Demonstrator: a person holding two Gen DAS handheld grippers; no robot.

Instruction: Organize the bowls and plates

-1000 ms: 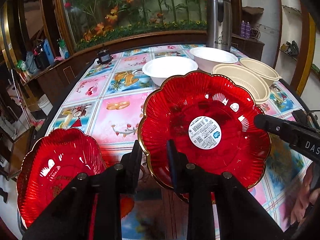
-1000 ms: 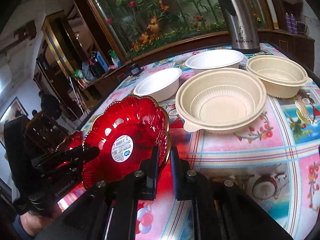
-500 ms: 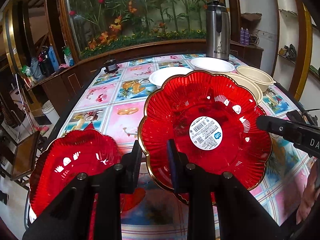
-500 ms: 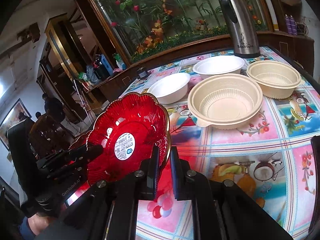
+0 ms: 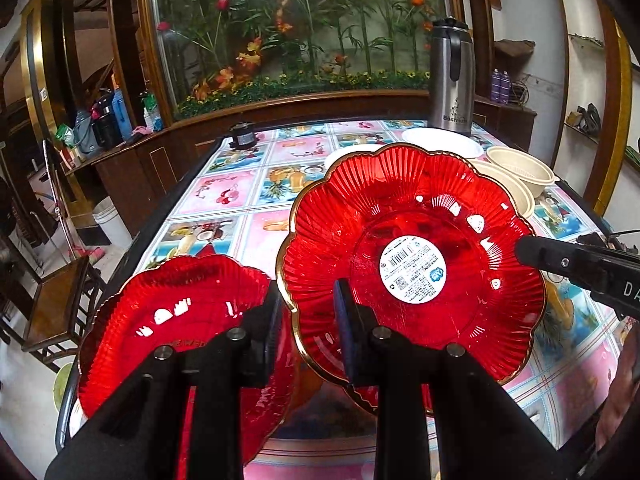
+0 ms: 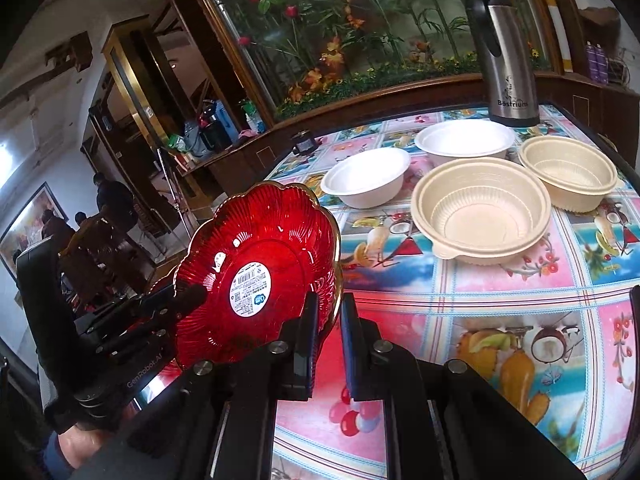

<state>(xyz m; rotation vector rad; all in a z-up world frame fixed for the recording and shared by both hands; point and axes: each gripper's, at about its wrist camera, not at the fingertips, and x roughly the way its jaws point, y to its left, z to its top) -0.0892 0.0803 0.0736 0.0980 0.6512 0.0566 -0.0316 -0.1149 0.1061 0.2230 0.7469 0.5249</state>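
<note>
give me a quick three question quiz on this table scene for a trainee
1. True or false: the stickered red plate is the only red plate in view.
2. How many beige bowls are on the tablecloth? A one, B two, C four.
3. Short answer: which tongs grip the stickered red plate, the left tongs, the right tongs, or both?

Key
1. False: a second red plate lies to its left in the left wrist view.
2. B
3. Both, each on an opposite part of the rim.
</note>
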